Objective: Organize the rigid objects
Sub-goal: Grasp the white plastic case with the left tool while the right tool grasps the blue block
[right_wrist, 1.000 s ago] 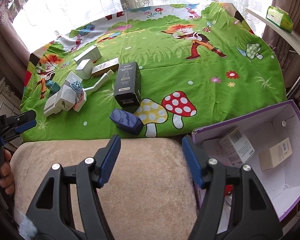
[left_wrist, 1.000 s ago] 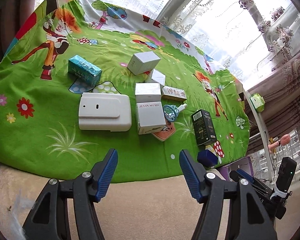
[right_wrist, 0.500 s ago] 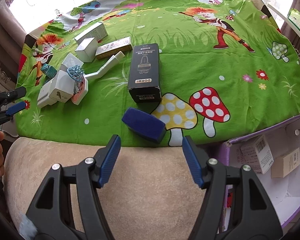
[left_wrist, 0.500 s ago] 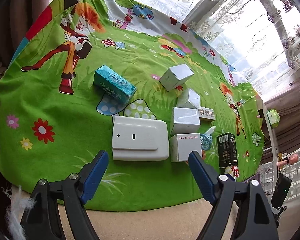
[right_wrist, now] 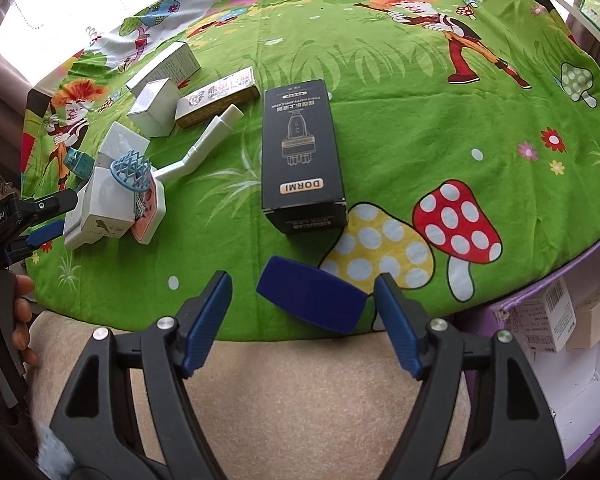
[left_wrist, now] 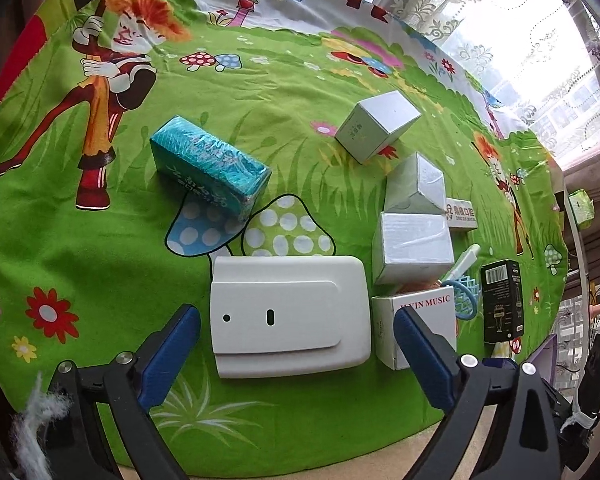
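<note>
My left gripper [left_wrist: 296,318] hangs over the near part of the green cartoon cloth, its jaws opening wide. A flat white plastic box [left_wrist: 288,292] lies between the blue pads, which do not touch it. To its right stands a white "MUSIC" carton [left_wrist: 420,316]. My right gripper [right_wrist: 302,282] is also opening, with a dark blue case [right_wrist: 312,300] lying between its pads at the cloth's front edge, untouched. Behind the case lies a black DORMI box [right_wrist: 302,160]. In the right wrist view the left gripper [right_wrist: 40,220] shows at the far left.
A teal box [left_wrist: 208,168] and several white cartons [left_wrist: 380,124] lie farther back. A white tube with a blue mesh head [right_wrist: 198,152] rests beside them. A purple-edged open box [right_wrist: 580,392] holding small cartons sits off the cloth's right side. Curtains and a window bound the far edge.
Both grippers came forward and down toward the cloth and opened wider. The left jaws now straddle the flat white box; the right jaws now straddle the blue case.
</note>
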`<act>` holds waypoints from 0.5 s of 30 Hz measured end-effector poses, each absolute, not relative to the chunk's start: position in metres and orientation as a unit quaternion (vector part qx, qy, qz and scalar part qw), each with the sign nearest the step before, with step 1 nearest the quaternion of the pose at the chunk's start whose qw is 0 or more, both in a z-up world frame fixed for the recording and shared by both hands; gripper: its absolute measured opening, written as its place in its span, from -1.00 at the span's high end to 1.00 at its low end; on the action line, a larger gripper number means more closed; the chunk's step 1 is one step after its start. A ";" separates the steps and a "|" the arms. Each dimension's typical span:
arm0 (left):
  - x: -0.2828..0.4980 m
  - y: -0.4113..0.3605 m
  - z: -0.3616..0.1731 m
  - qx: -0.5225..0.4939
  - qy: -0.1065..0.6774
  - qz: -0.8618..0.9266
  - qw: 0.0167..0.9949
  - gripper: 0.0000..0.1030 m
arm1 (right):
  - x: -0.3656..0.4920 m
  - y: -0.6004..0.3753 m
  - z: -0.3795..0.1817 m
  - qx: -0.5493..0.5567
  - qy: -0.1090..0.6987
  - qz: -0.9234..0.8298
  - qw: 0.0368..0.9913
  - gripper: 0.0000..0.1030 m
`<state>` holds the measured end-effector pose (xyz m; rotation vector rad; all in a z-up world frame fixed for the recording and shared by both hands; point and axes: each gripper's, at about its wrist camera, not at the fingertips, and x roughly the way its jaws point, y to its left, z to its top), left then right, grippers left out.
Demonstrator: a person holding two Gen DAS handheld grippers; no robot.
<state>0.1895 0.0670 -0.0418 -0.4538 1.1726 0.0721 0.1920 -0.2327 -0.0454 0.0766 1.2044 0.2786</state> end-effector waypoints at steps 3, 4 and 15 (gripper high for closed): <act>0.193 0.068 -0.044 -0.214 0.549 0.040 0.807 -0.96 | 0.196 -0.232 -0.047 0.041 0.563 0.126 0.816 -0.49; 0.194 0.068 -0.044 -0.211 0.549 0.041 0.808 -0.96 | 0.197 -0.232 -0.047 0.043 0.563 0.124 0.816 -0.49; 0.197 0.060 -0.049 -0.176 0.559 0.061 0.808 -0.96 | 0.197 -0.239 -0.047 0.060 0.557 0.116 0.820 -0.53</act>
